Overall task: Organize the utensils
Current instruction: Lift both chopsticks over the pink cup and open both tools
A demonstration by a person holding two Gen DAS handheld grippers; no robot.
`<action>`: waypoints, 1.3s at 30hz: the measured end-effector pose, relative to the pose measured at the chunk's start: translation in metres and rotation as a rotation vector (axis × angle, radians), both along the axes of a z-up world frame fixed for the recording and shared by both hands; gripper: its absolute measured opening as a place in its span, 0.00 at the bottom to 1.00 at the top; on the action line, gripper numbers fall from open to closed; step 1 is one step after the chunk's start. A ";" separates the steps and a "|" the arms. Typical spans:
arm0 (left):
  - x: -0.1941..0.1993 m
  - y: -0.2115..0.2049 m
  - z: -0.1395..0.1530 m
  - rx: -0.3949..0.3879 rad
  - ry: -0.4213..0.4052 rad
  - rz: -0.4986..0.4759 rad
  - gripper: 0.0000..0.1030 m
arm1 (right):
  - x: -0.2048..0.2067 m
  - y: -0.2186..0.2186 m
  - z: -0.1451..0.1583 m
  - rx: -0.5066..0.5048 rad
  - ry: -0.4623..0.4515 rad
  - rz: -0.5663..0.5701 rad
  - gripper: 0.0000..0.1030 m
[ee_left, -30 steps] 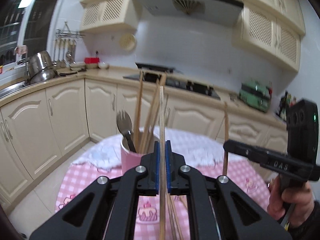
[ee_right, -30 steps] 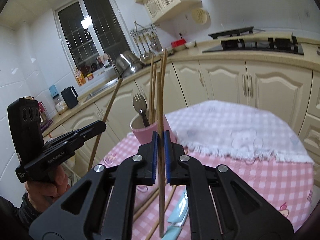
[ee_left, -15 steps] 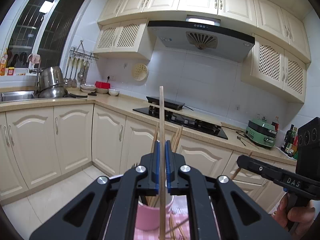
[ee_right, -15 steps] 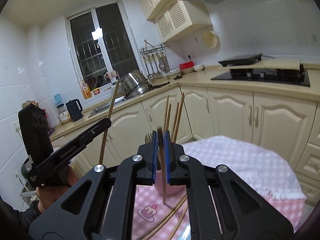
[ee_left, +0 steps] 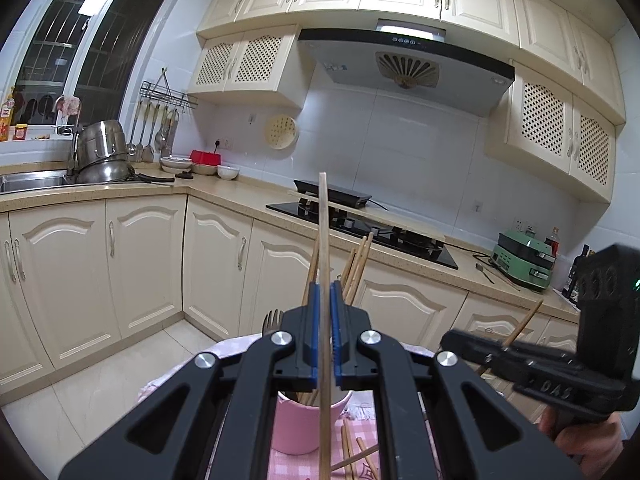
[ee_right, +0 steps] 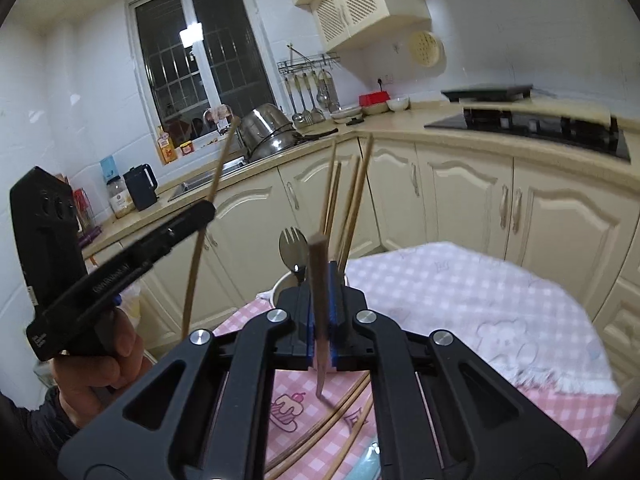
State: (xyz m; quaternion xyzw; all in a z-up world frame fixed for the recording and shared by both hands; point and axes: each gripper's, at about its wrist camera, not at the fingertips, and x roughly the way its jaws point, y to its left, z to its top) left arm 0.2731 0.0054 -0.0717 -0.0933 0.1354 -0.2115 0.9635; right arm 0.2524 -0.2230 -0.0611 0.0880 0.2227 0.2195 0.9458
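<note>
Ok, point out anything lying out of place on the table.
Several loose wooden chopsticks lie crossed on the pink checked tablecloth beside the pink cup, not standing in it like the others. Each claw is shut on one more chopstick, not yet in the cup.

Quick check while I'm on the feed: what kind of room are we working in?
A home kitchen, by the look of it: a range hood above a gas hob, cream cabinets, and a sink with steel pots beside it.
</note>
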 end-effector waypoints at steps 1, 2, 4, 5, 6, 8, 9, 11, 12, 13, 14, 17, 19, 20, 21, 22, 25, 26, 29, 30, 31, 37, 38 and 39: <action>0.000 0.000 0.001 -0.004 -0.003 0.001 0.05 | -0.001 0.000 0.002 0.001 -0.002 0.001 0.05; 0.000 0.000 0.002 -0.010 -0.007 0.000 0.05 | -0.001 -0.002 0.007 0.006 -0.006 0.000 0.05; 0.000 0.002 0.005 -0.027 -0.023 -0.003 0.04 | -0.002 -0.006 0.018 0.014 -0.018 0.005 0.05; 0.000 0.002 0.006 -0.034 -0.031 -0.003 0.05 | -0.001 -0.007 0.026 0.013 -0.030 0.006 0.05; 0.002 0.003 0.010 -0.044 -0.045 -0.004 0.05 | -0.001 -0.008 0.036 0.010 -0.047 0.008 0.05; 0.003 0.004 0.017 -0.057 -0.069 -0.004 0.05 | -0.002 -0.009 0.054 0.012 -0.076 0.019 0.05; 0.004 0.004 0.022 -0.065 -0.088 -0.001 0.05 | -0.002 -0.009 0.062 0.014 -0.089 0.024 0.05; 0.007 0.005 0.032 -0.085 -0.125 0.002 0.05 | -0.001 -0.007 0.083 0.015 -0.120 0.040 0.05; 0.010 0.005 0.039 -0.100 -0.150 0.006 0.05 | 0.001 -0.006 0.091 0.014 -0.132 0.045 0.05; 0.013 0.005 0.044 -0.112 -0.169 0.008 0.05 | 0.004 -0.003 0.099 0.003 -0.142 0.048 0.05; 0.017 0.005 0.049 -0.122 -0.183 0.008 0.05 | 0.010 0.002 0.106 -0.013 -0.145 0.051 0.05; 0.031 0.001 0.057 -0.152 -0.225 0.018 0.05 | 0.028 0.012 0.112 -0.033 -0.122 0.064 0.05; 0.043 -0.003 0.059 -0.160 -0.242 0.026 0.05 | 0.039 0.020 0.109 -0.056 -0.097 0.069 0.05; 0.050 -0.006 0.057 -0.158 -0.247 0.033 0.05 | 0.044 0.022 0.107 -0.063 -0.085 0.071 0.05; 0.055 -0.008 0.054 -0.154 -0.245 0.036 0.05 | 0.048 0.024 0.104 -0.066 -0.074 0.075 0.05; 0.062 -0.011 0.050 -0.148 -0.240 0.041 0.05 | 0.053 0.025 0.101 -0.066 -0.062 0.080 0.05; 0.080 -0.015 0.035 -0.143 -0.213 0.054 0.05 | 0.062 0.025 0.093 -0.066 -0.041 0.085 0.05; 0.083 -0.015 0.032 -0.144 -0.207 0.056 0.05 | 0.065 0.025 0.090 -0.068 -0.035 0.086 0.05; 0.095 -0.019 0.018 -0.141 -0.187 0.065 0.05 | 0.073 0.026 0.083 -0.081 -0.015 0.088 0.05; 0.096 -0.019 0.013 -0.139 -0.184 0.066 0.05 | 0.075 0.026 0.081 -0.084 -0.010 0.090 0.05; 0.098 -0.020 0.010 -0.136 -0.182 0.067 0.05 | 0.078 0.026 0.078 -0.089 0.001 0.091 0.05; 0.103 -0.024 -0.012 -0.093 -0.165 0.081 0.05 | 0.098 0.034 0.059 -0.113 0.084 0.115 0.05; 0.104 -0.024 -0.017 -0.086 -0.151 0.080 0.05 | 0.102 0.035 0.055 -0.111 0.101 0.116 0.05; 0.104 -0.024 -0.020 -0.080 -0.142 0.085 0.05 | 0.103 0.036 0.053 -0.107 0.111 0.114 0.06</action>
